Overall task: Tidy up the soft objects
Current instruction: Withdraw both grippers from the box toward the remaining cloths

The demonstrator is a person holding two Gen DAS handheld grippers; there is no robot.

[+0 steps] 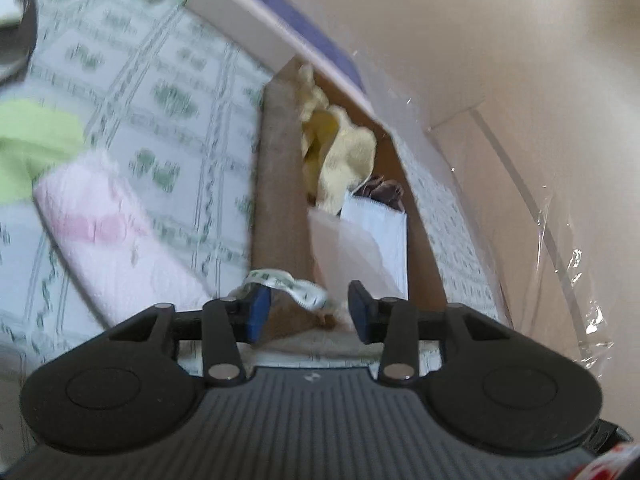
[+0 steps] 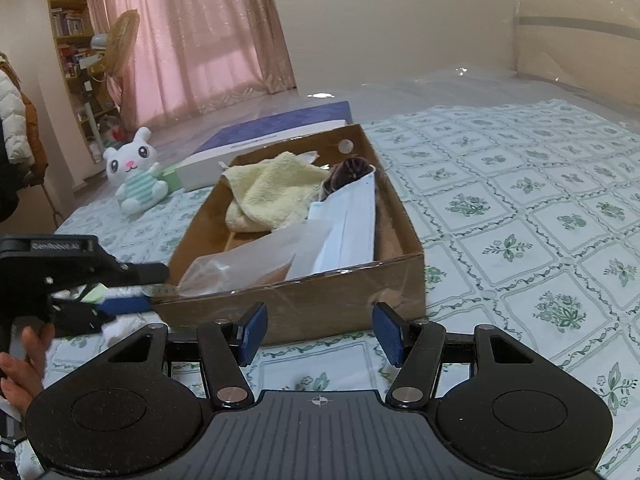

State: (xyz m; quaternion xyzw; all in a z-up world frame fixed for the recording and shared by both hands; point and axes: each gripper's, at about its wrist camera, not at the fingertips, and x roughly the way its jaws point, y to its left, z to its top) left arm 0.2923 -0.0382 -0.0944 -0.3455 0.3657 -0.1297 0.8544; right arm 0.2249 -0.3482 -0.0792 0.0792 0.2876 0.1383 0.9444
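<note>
Right wrist, cardboard box edge ahead, bedspread beside

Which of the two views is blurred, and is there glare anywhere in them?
Left wrist view: motion-smeared throughout, the patterned bedsheet streaked, glints on clear plastic film at right. Right wrist view: sharp, the cardboard box crisp, soft daylight through pink curtains, fisheye bending at the edges.

The only readable text is "GenRobot.AI", in pale letters on the black body of the left gripper at the left edge of the right wrist view; print on the tape measure is too blurred to read.
</note>
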